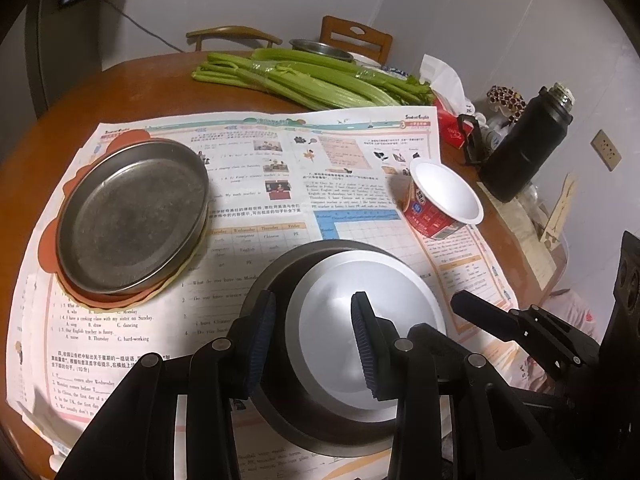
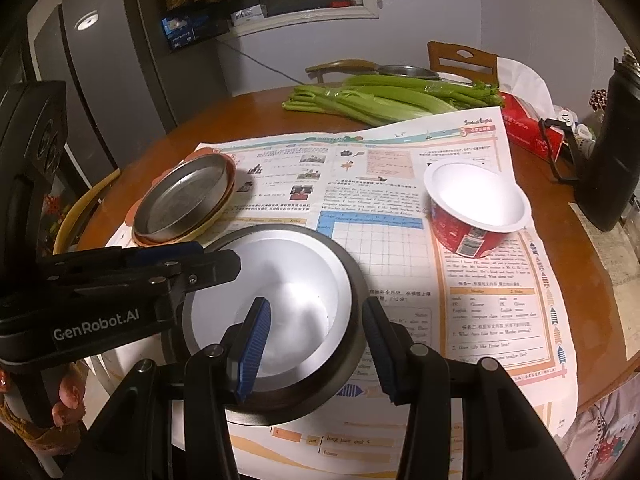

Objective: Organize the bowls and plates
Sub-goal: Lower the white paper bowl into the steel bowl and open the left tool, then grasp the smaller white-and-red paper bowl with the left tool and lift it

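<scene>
A white bowl (image 1: 360,320) sits inside a dark metal bowl (image 1: 280,272) near the table's front; both show in the right wrist view, the white bowl (image 2: 288,280) and the dark bowl (image 2: 356,300). My left gripper (image 1: 314,340) is open, its fingers straddling the left rims. My right gripper (image 2: 316,348) is open, straddling the right rims. A metal plate (image 1: 132,216) lies on an orange plate (image 1: 48,236) at the left. A red-and-white paper cup bowl (image 1: 440,200) stands tilted at the right.
Printed paper sheets (image 1: 256,176) cover the round wooden table (image 1: 160,84). Celery (image 1: 304,76), a steel basin (image 1: 320,49), a red tissue box (image 1: 452,128) and a black flask (image 1: 528,140) stand at the back and right. Chairs stand behind.
</scene>
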`<state>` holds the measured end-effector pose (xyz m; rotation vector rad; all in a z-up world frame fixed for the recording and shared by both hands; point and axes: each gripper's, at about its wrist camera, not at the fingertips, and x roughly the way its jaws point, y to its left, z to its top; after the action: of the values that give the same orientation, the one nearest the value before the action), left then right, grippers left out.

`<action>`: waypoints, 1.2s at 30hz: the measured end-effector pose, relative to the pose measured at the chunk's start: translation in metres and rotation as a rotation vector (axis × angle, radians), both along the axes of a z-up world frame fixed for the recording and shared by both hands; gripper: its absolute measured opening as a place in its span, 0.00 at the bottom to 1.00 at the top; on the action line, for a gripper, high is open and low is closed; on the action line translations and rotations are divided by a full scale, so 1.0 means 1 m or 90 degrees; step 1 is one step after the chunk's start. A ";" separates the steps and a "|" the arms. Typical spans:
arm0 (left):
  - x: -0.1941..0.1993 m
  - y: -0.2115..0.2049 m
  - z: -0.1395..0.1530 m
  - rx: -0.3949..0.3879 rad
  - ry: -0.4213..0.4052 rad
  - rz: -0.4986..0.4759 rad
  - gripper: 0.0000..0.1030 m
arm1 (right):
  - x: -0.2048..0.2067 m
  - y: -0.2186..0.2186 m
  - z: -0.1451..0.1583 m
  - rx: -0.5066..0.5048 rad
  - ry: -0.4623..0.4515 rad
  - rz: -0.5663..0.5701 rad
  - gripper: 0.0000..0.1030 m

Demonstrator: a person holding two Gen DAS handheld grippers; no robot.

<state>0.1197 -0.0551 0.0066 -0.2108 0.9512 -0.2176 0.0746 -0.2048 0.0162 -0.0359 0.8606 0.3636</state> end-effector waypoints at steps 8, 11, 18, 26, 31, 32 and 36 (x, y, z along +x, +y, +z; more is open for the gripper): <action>0.005 -0.007 0.015 -0.003 -0.020 -0.007 0.43 | 0.000 -0.017 0.013 0.012 -0.026 -0.035 0.47; 0.009 -0.012 0.022 -0.006 -0.029 -0.014 0.44 | 0.002 -0.027 0.018 0.014 -0.033 -0.054 0.47; 0.023 -0.030 0.036 -0.009 -0.045 -0.041 0.44 | 0.009 -0.051 0.029 0.024 -0.046 -0.100 0.47; 0.048 -0.053 0.047 -0.013 -0.050 -0.070 0.44 | 0.024 -0.078 0.039 0.028 -0.061 -0.152 0.47; 0.070 -0.071 0.042 -0.021 -0.035 -0.086 0.44 | 0.043 -0.098 0.038 0.031 -0.057 -0.187 0.47; 0.074 -0.074 0.042 -0.021 -0.033 -0.086 0.44 | 0.047 -0.101 0.037 0.031 -0.055 -0.192 0.47; 0.089 -0.085 0.038 -0.019 -0.026 -0.092 0.44 | 0.064 -0.114 0.031 0.031 -0.042 -0.213 0.47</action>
<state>0.2091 -0.1403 0.0451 -0.1648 0.9237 -0.3680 0.1388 -0.3193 0.0468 0.1401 0.7759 0.0689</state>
